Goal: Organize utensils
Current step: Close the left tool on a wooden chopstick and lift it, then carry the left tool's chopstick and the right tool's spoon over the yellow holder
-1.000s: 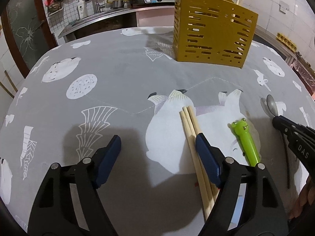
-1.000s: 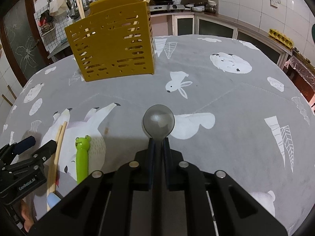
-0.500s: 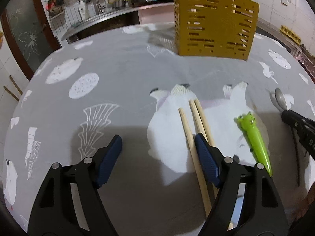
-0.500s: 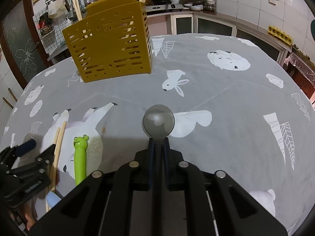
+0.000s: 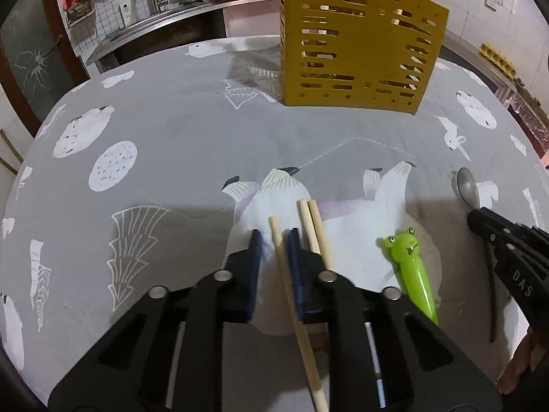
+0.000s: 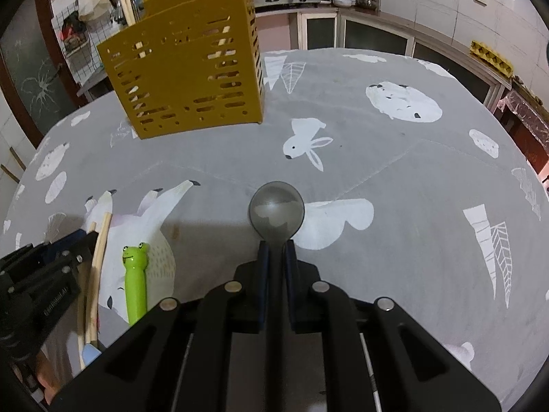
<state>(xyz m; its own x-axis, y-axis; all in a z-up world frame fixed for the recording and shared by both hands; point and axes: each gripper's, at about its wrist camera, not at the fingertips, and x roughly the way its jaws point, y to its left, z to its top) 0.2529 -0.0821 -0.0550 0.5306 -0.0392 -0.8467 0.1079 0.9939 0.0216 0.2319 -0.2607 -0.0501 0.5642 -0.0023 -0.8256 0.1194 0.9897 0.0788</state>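
Left hand-held gripper (image 5: 274,240) over grey animal-print tablecloth (image 5: 178,144); kitchen counter (image 5: 178,17) behind.

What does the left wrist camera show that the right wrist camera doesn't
Only the left wrist view shows the left gripper closed around one chopstick, with two more chopsticks lying just right of it. Only the right wrist view shows the right gripper clamped on the spoon from behind. Both show the yellow utensil holder, the green frog-headed utensil and the grey tablecloth.
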